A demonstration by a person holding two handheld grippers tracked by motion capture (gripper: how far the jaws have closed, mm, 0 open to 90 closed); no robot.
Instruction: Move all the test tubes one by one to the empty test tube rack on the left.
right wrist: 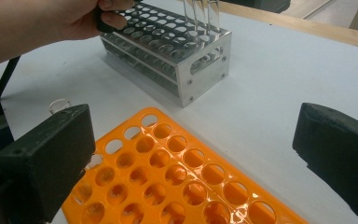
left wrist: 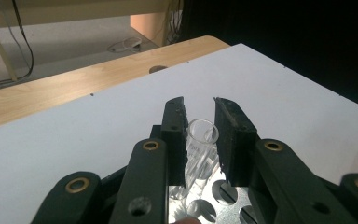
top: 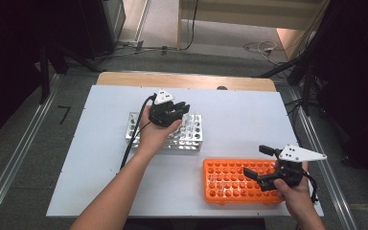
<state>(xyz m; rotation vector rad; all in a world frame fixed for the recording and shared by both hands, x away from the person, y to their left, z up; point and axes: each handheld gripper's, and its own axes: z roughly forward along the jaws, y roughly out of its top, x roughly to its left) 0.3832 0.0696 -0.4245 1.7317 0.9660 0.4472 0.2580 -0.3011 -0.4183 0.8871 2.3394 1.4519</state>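
Note:
My left gripper is over the right end of a silver metal tube rack. Its jaws are shut on a clear glass test tube that stands upright in the rack. Two more clear tubes stand at the rack's near corner in the right gripper view. My right gripper hovers open, jaws wide apart with nothing between them, above the right part of an orange tube rack. A clear tube pokes up behind its left jaw.
Both racks stand on a white board over a wooden table. A black cable trails from the left gripper across the board. White surface lies bare between the racks and along the far edge.

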